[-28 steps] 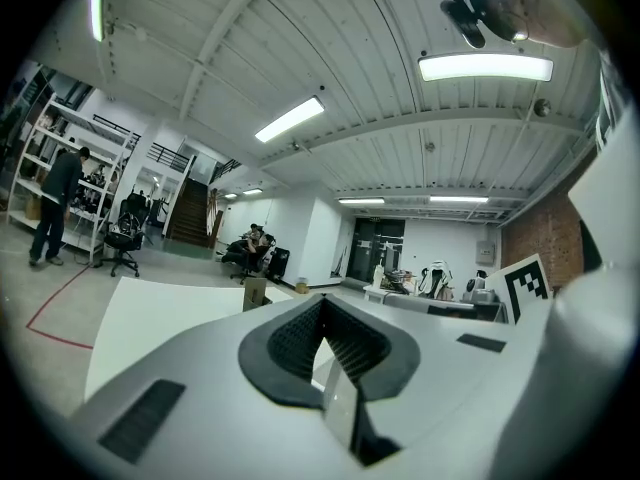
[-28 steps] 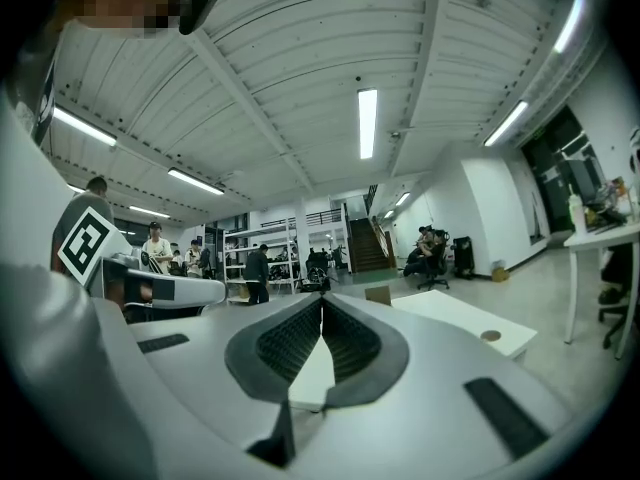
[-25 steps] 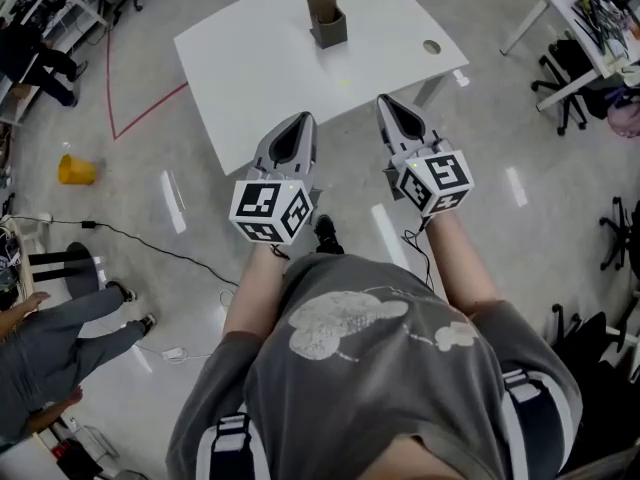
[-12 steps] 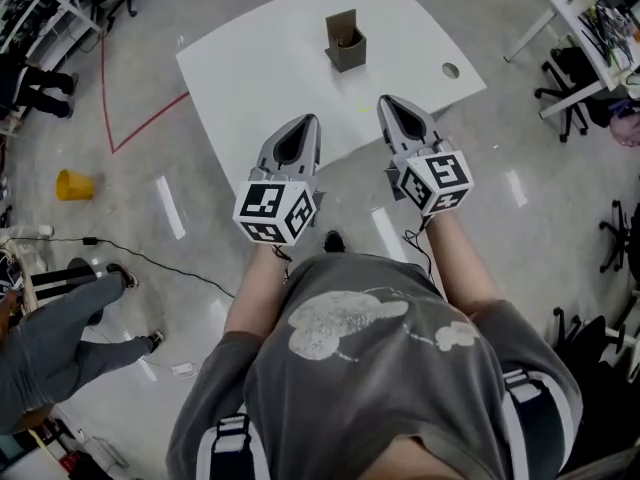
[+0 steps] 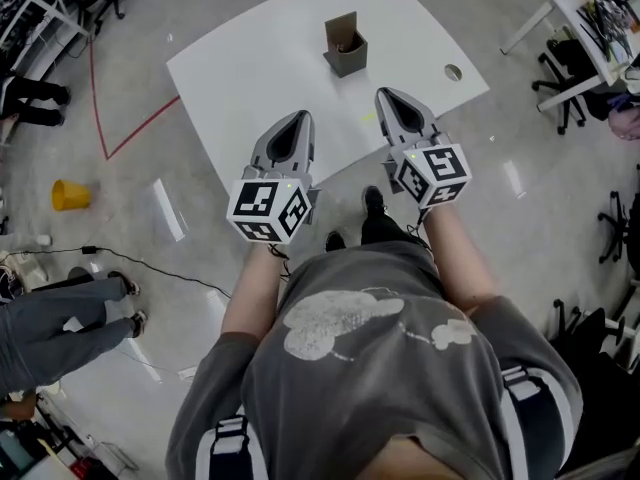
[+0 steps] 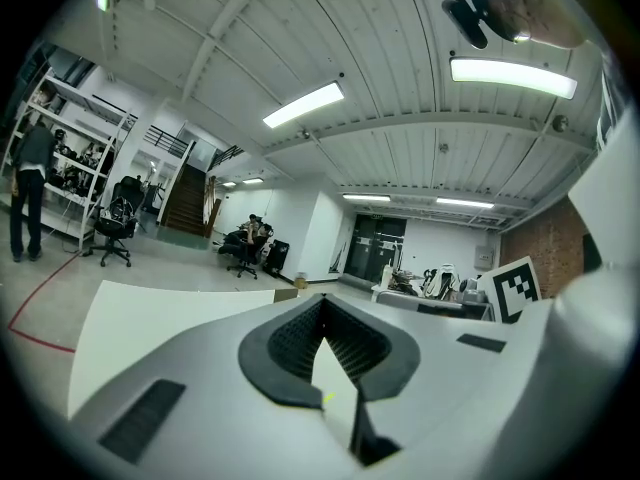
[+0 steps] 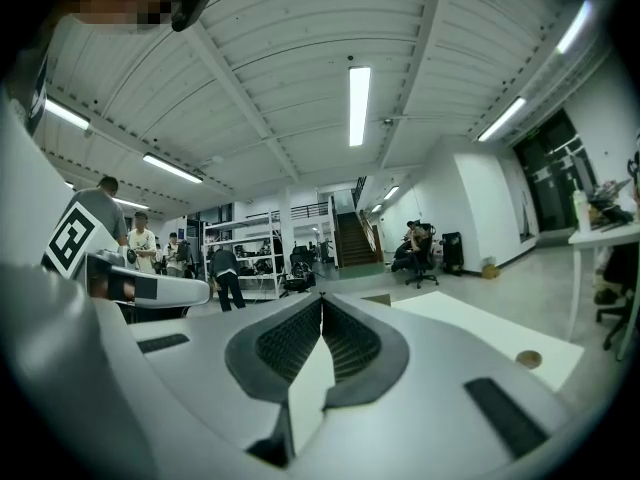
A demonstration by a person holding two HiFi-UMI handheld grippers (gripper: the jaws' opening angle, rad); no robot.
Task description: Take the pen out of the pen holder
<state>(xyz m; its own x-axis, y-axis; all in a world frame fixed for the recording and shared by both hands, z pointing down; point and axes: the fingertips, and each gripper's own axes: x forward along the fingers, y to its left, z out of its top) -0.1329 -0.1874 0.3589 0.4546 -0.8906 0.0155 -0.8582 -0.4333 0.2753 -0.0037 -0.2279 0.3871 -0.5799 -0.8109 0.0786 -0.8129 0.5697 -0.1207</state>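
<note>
We see the pen holder [image 5: 346, 48] as a small dark grey-brown box with a taller tan panel rising along its far side, much like cardboard. It stands on the white table [image 5: 250, 78], on the far half and a little right of the middle, with bare tabletop all round it. It stands upright, long axis vertical and open mouth facing up. From the head view the inside is a dark hollow, too small for us to tell a pen from shadow, so we cannot say which way the pen leans or points. The print we can make out is the black-and-white square pattern on each gripper's marker cube [image 5: 268, 210], and it is pattern rather than lettering. The left gripper [image 5: 302, 117] and the right gripper [image 5: 384, 95] are held side by side over the near edge of the table, a gap between them. Both point away from us toward the far side, well short of the holder. In the left gripper view the jaws meet at their tips with nothing between them, and the white tabletop shows through the slit below the tips. The right gripper view shows the same, jaws closed tip to tip and empty. A small round hole [image 5: 453, 72] sits in the table near its right edge.
</note>
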